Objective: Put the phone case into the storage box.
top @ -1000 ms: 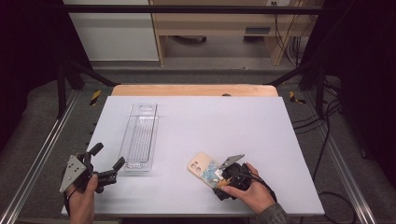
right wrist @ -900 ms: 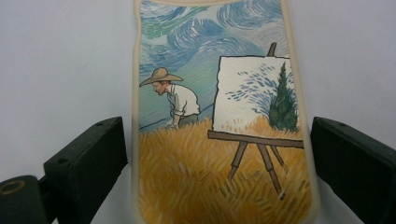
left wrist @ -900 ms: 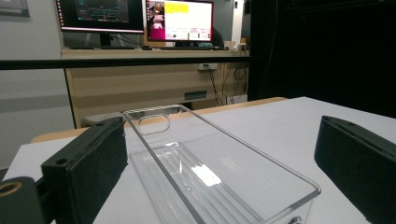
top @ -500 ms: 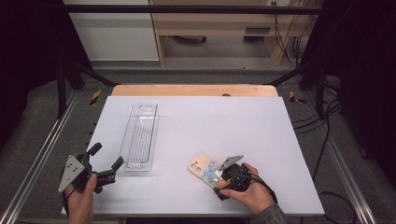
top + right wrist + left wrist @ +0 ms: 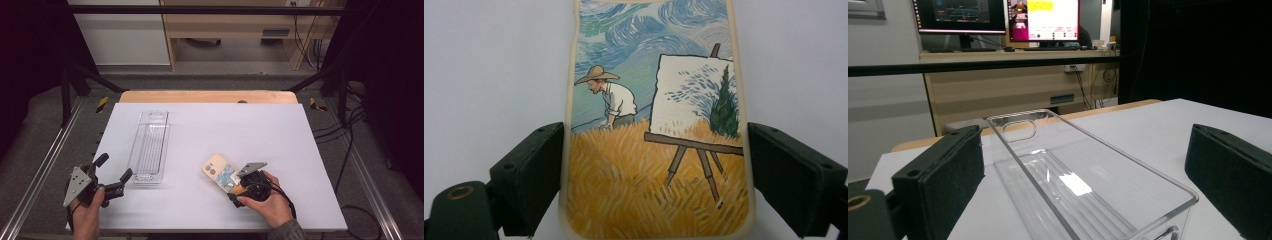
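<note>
Apparently ready to lift, the right gripper [image 5: 234,186] clasps the phone case [image 5: 656,125] by both long edges, low center; the left gripper [image 5: 114,176] waits released beside the clear tray [image 5: 150,147], lower left.

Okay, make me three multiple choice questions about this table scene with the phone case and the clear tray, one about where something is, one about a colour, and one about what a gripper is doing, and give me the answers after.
1. Where does the clear tray lie on the table?
A. in its left half, ahead of the left gripper
B. at the right edge
C. under the phone case

2. What colour is the field painted on the phone case?
A. purple
B. golden yellow
C. black

3. How do the jaws of the right gripper stand?
A. shut on nothing
B. clamped on the tray
C. one on each long side of the phone case, at its edges

Answers:
1 A, the high view shows the tray left of centre.
2 B, the right gripper view shows yellow wheat.
3 C, that view shows the case between both jaws.
</note>
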Demonstrator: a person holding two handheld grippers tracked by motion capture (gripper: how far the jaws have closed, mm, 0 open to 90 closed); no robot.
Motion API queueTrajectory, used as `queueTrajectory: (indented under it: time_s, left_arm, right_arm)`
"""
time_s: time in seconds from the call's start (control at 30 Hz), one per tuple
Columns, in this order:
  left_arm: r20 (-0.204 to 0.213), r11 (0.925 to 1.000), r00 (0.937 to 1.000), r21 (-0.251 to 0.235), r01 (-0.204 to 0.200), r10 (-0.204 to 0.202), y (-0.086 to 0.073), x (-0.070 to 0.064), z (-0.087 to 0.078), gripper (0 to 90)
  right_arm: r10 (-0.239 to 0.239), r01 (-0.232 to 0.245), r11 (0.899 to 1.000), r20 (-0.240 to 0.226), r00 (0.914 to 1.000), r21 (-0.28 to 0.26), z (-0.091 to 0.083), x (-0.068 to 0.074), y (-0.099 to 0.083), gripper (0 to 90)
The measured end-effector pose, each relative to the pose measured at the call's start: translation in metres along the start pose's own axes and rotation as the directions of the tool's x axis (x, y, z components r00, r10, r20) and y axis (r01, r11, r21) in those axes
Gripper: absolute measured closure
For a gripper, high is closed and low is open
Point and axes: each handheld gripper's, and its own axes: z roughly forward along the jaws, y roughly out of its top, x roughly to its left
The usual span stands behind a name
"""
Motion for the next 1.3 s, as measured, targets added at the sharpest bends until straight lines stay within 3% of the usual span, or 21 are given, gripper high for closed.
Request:
queueTrajectory:
  time_s: [0.07,0.13,0.3,0.47,0.67,1.3]
  left_arm:
    - [-0.013,0.9997,0.9997,-0.013,0.022,-0.022,0.001,0.000,0.000,2.4]
    - [-0.015,0.9999,0.9998,-0.004,0.016,-0.016,0.000,0.001,0.000,2.4]
    - [-0.013,0.9998,0.9997,0.001,0.018,-0.018,-0.001,0.000,0.000,2.2]
    - [-0.014,0.9995,0.9994,0.009,0.031,-0.030,-0.001,-0.004,0.000,2.2]
    - [-0.010,0.9996,0.9997,0.016,0.022,-0.022,0.000,-0.007,0.003,2.2]
    - [0.015,0.9996,0.9997,0.024,0.016,-0.017,0.003,-0.015,0.005,1.8]
  right_arm:
    - [0.009,-0.009,1.000,0.013,0.9999,-0.026,0.001,-0.001,0.003,12.1]
    - [0.023,-0.021,0.998,0.025,0.9994,-0.067,0.002,-0.004,0.006,12.1]
    - [0.042,-0.036,0.993,0.049,0.9979,-0.109,0.005,-0.011,0.012,12.1]
    - [0.076,-0.063,0.982,0.066,0.9950,-0.180,0.006,-0.017,0.014,12.1]
    - [0.075,-0.050,0.972,0.101,0.9920,-0.229,0.003,-0.018,0.020,12.2]
    - [0.085,-0.050,0.938,0.087,0.9926,-0.343,-0.003,-0.014,0.026,12.3]
